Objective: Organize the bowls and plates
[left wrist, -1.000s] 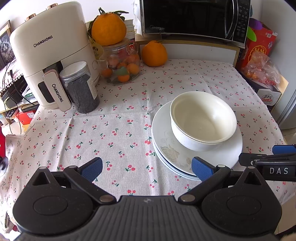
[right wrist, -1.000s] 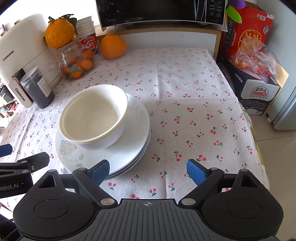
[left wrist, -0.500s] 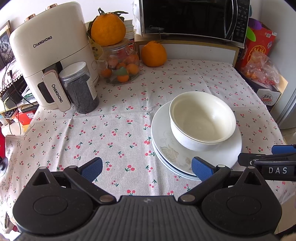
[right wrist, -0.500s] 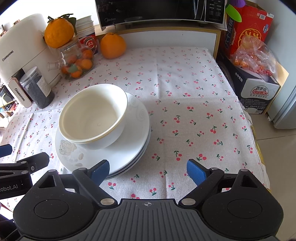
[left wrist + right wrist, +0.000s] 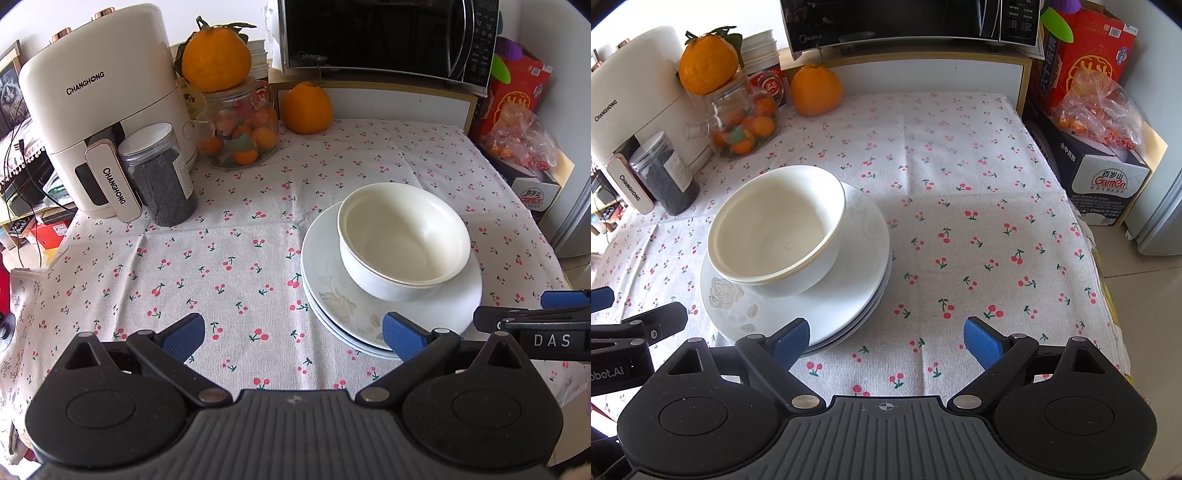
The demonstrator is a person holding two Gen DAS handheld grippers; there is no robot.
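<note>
Nested white bowls (image 5: 402, 240) stand on a stack of white plates (image 5: 332, 295) with a grey rose print, on the cherry-print tablecloth. The same bowls (image 5: 779, 229) and plates (image 5: 864, 266) show in the right wrist view. My left gripper (image 5: 291, 334) is open and empty above the cloth, just left of and nearer than the plates. My right gripper (image 5: 886, 341) is open and empty, just right of and nearer than the plates. Each gripper's fingers show at the edge of the other's view.
At the back left stand a white air fryer (image 5: 103, 107), a dark jar (image 5: 159, 173) and a glass jar of small oranges (image 5: 240, 136). A microwave (image 5: 388, 37) sits on a shelf behind. Boxes and a bag (image 5: 1097, 110) lie past the table's right edge.
</note>
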